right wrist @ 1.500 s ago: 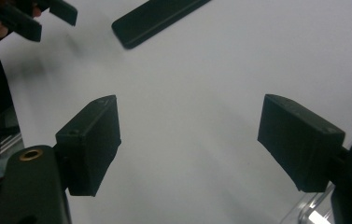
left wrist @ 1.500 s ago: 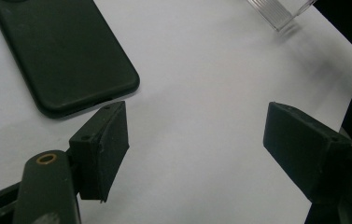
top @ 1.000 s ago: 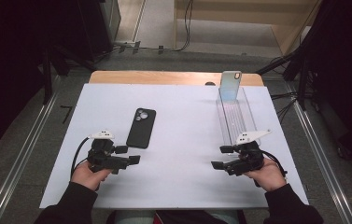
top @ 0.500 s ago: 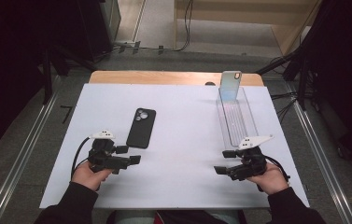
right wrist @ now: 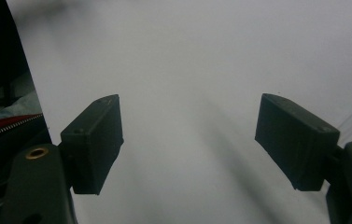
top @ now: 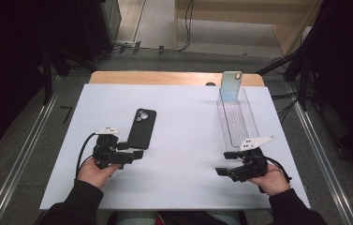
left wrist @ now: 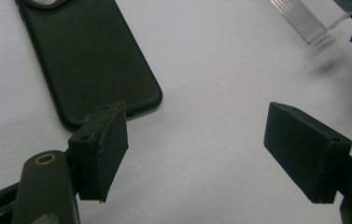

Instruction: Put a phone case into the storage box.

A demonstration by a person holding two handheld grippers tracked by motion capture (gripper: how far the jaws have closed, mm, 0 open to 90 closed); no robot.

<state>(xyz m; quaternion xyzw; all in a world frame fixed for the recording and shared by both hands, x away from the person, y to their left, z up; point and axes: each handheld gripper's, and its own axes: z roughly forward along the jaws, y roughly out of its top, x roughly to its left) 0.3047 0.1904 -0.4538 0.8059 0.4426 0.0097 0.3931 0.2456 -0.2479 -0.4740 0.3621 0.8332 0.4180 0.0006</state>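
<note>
Since the earlier high views the right gripper [top: 224, 170] sits a little lower and nearer the table's near edge; the left gripper [top: 134, 153] and both phones hold their places. Left gripper [left wrist: 196, 151]: jaws spread wide, nothing between the pads, only bare white surface in the gap. Its one pad [left wrist: 103, 144] stands just at the near corner of the black phone case [left wrist: 87, 56], overlapping that corner in the left gripper view; contact cannot be told. The case lies flat, back up, camera cutout at the far end [top: 142, 127], slightly slanted, left of the table's middle. No brand or writing is readable on it. Right gripper [right wrist: 187, 140]: jaws likewise spread, empty, over bare white table [right wrist: 201, 60], with the table's edge and dark floor at the left of its own view. In the high view it rests just short of the near end of the clear plastic tray [top: 250, 125], a long narrow trough running away from the person on the right side. A light-coloured phone [top: 231, 86] stands upright at the tray's far end, leaning back; no label legible. The white table [top: 183, 117] is open between the case and the tray and across the whole near strip; a wooden edge [top: 165, 77] shows beyond the white sheet. Both hands [top: 97, 171] rest near the near edge, well apart.
</note>
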